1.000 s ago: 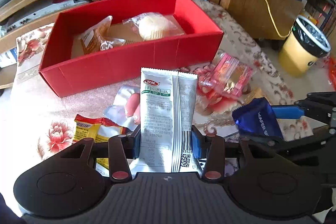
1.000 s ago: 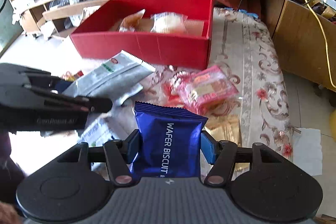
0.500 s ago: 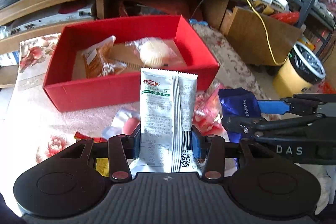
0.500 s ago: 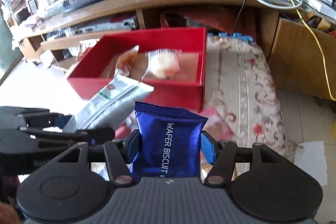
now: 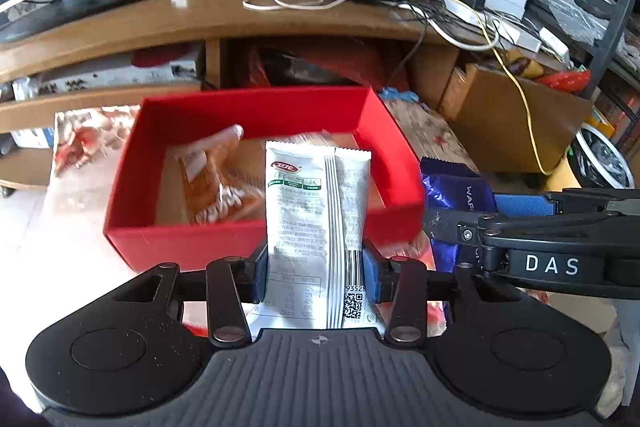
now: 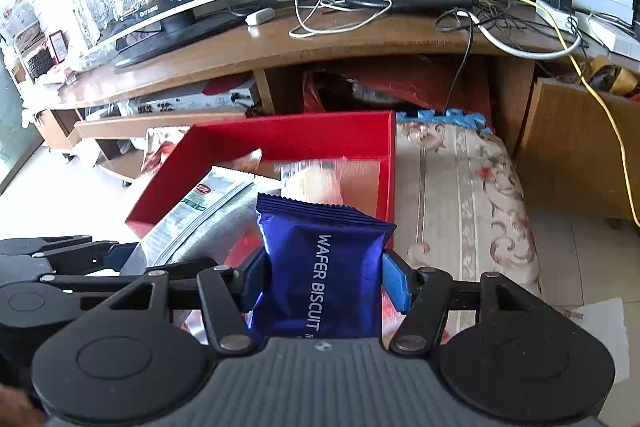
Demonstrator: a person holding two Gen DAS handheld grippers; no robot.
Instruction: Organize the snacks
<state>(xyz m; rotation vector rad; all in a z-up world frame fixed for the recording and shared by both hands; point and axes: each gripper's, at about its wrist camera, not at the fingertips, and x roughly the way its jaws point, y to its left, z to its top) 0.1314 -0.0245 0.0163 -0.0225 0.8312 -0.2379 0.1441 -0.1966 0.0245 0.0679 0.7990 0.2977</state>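
With both packets already up off the worktop, your coming move turns on how each sits relative to the red box (image 5: 260, 231). Your left tongs (image 5: 316, 273) are clenched on the white snack packet (image 5: 316, 203), pads pinching its lower part; the grip has just tightened a little. The packet stands upright, long axis pointing away from you, its top edge overlapping the box's near wall and reaching over the interior, so it is roughly centred on the box. Your right tongs (image 6: 326, 285) are clenched on the blue wafer biscuit packet (image 6: 324, 267), also upright with its long axis running away from you, and it hangs by the box's near right corner, just outside that wall in the left wrist view. The left hand looks the better placed: straight ahead and slightly down should clear the near wall. The right needs a shift toward the box centre first. Inside the box there is an orange wrapped snack (image 5: 216, 183) toward the left and a pale round pastry in clear wrap (image 6: 316, 181) further right; open floor lies between and in front of them. The two tongs are close side by side, so I'd release one at a time to avoid fouling.
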